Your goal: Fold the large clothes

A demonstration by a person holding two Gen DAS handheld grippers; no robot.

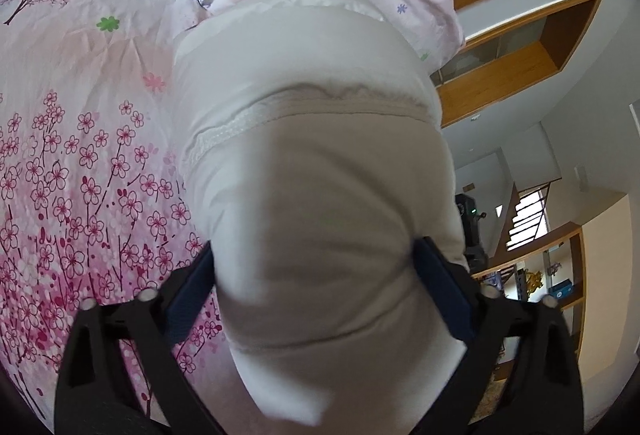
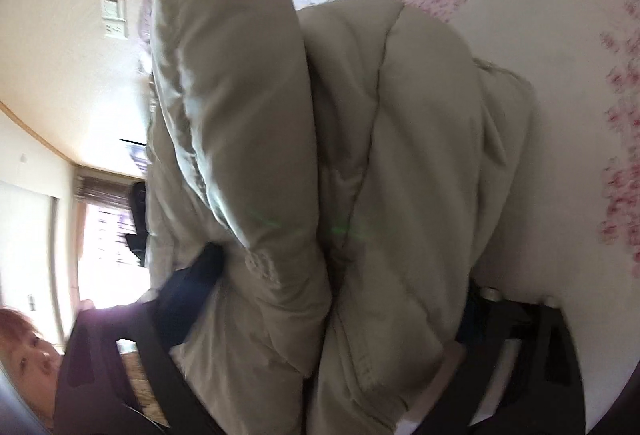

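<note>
A: Progress?
B: Mid-fold. Puffy beige quilted jacket (image 2: 360, 155) bundled thick, lifted above pink blossom-print bed (image 1: 80, 195); final flattening left, likely.
A: Fingers?
B: Left gripper (image 1: 316, 295) and right gripper (image 2: 332, 295) both wide, each clamping a fat wad of jacket.
A: Containers?
B: None visible.

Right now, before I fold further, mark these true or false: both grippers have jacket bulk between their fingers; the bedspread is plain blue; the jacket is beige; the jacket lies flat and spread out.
1. Both the left gripper and the right gripper have padded jacket bulk between their fingers: true.
2. The bedspread is plain blue: false, it is pink with blossom print.
3. The jacket is beige: true.
4. The jacket lies flat and spread out: false, it is bunched into thick folds.
</note>
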